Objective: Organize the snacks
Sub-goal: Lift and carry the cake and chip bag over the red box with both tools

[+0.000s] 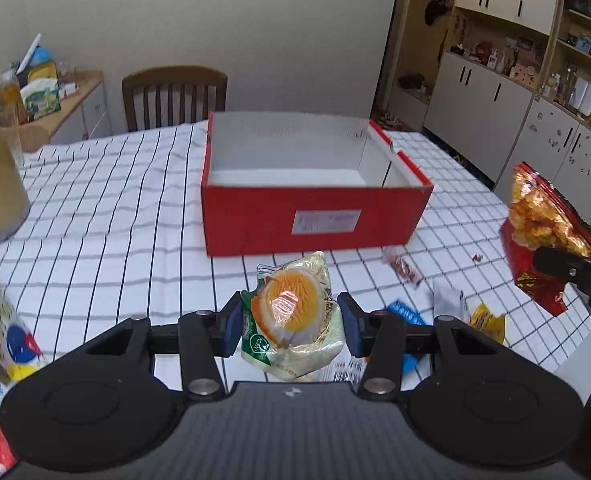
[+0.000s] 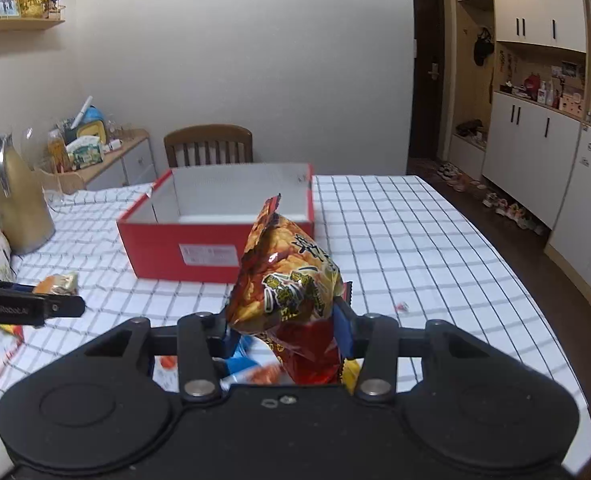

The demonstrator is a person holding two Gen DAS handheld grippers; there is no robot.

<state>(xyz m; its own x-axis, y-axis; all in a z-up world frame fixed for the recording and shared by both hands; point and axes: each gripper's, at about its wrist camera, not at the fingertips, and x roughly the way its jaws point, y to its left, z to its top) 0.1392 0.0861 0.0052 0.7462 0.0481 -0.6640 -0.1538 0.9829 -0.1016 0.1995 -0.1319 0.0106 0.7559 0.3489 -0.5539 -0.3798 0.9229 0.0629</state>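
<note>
Two light, crinkly snacks ride in front of the red box (image 1: 315, 216): my left tool (image 1: 291, 326) pinches the egg-print pouch (image 1: 293, 316) mid-body, my right tool (image 2: 283, 330) clamps the slippery chip bag (image 2: 287, 288) low, gently.

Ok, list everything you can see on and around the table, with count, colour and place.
Shoe box: one, red outside, white inside, open, mid-table.
Tablecloth: one, white with dark grid, covering the table.
Egg-print snack pack: one, clear, orange and green, between the left pads.
Chip bag: one, red and gold, between the right pads.
Loose small snacks: several, mixed colours, near table edge.
Jug: one, gold, far left.
Chair: one, brown, behind table.
Left hand-held gripper: black, blue pads.
Right hand-held gripper: black, blue pads.
</note>
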